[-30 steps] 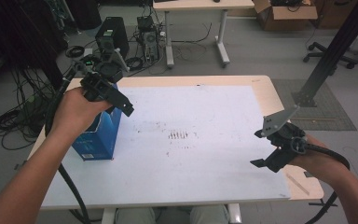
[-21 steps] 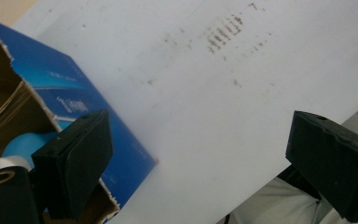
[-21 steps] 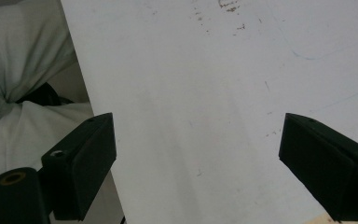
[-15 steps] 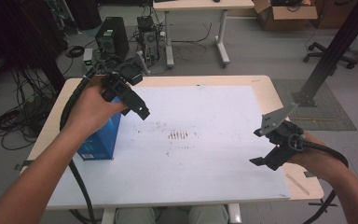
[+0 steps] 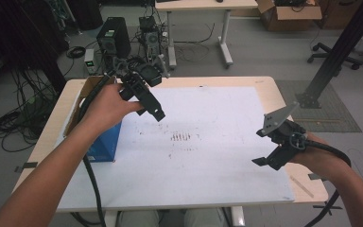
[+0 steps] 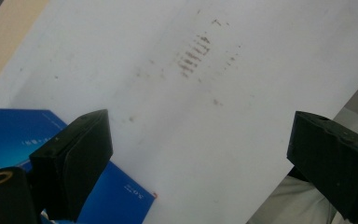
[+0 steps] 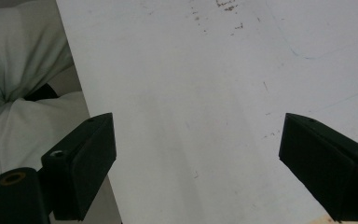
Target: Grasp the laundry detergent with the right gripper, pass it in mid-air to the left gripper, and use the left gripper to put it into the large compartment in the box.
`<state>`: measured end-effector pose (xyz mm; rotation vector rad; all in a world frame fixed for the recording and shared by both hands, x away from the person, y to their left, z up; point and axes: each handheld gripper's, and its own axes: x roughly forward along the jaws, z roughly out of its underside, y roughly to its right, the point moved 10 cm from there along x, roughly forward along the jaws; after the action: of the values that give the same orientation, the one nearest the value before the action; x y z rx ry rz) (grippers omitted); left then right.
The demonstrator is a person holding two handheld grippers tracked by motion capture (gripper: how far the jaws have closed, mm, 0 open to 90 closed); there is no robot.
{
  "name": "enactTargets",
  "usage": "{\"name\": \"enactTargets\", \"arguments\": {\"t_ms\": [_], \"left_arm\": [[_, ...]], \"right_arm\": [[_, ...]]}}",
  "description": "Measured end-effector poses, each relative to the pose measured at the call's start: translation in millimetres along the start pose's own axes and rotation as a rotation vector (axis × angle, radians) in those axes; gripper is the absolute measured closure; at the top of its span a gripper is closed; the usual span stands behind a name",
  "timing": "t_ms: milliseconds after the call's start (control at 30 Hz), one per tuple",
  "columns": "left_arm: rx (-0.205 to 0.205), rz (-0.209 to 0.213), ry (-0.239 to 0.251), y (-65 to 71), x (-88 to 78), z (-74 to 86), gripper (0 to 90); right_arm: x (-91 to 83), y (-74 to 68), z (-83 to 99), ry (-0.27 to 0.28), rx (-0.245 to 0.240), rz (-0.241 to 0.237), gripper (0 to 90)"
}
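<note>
My left gripper [image 5: 152,108] is held up above the left part of the white sheet [image 5: 208,156], its jaws wide apart and empty; in the left gripper view [image 6: 200,154] they frame the sheet and a patch of dark smudges [image 6: 195,55]. A blue box [image 5: 105,144] stands at the table's left edge, below and to the left of that gripper, and its top [image 6: 9,135] appears by the left jaw. My right gripper [image 5: 264,161] hovers low over the sheet's right front corner, open with nothing between its jaws [image 7: 196,163].
The wooden table [image 5: 260,81] borders the sheet. An open cardboard flap [image 5: 86,87] sits behind the blue box. Computer towers [image 5: 111,38], cables, another desk and an office chair stand on the floor beyond. A black pole [image 5: 340,47] rises at the right. Light trousers [image 7: 23,93] show below the table's front edge.
My left gripper has risen from the blue box and moved right and farther back over the sheet. The right gripper has stayed in place.
</note>
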<state>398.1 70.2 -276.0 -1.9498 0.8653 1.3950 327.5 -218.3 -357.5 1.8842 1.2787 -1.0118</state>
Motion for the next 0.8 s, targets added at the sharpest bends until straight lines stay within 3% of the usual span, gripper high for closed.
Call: {"name": "enactTargets", "arguments": {"t_ms": [467, 800], "left_arm": [[0.135, 0.035, -0.019, 9.6, 13.8, -23.5, 7.3], [0.139, 0.041, -0.020, 4.6, 17.0, -26.3, 7.3]], "right_arm": [[1.6, 6.9, -2.3, -0.003, 0.001, -0.002, 10.6], [2.5, 11.2, -2.5, -0.005, 0.008, -0.002, 10.6]]}}
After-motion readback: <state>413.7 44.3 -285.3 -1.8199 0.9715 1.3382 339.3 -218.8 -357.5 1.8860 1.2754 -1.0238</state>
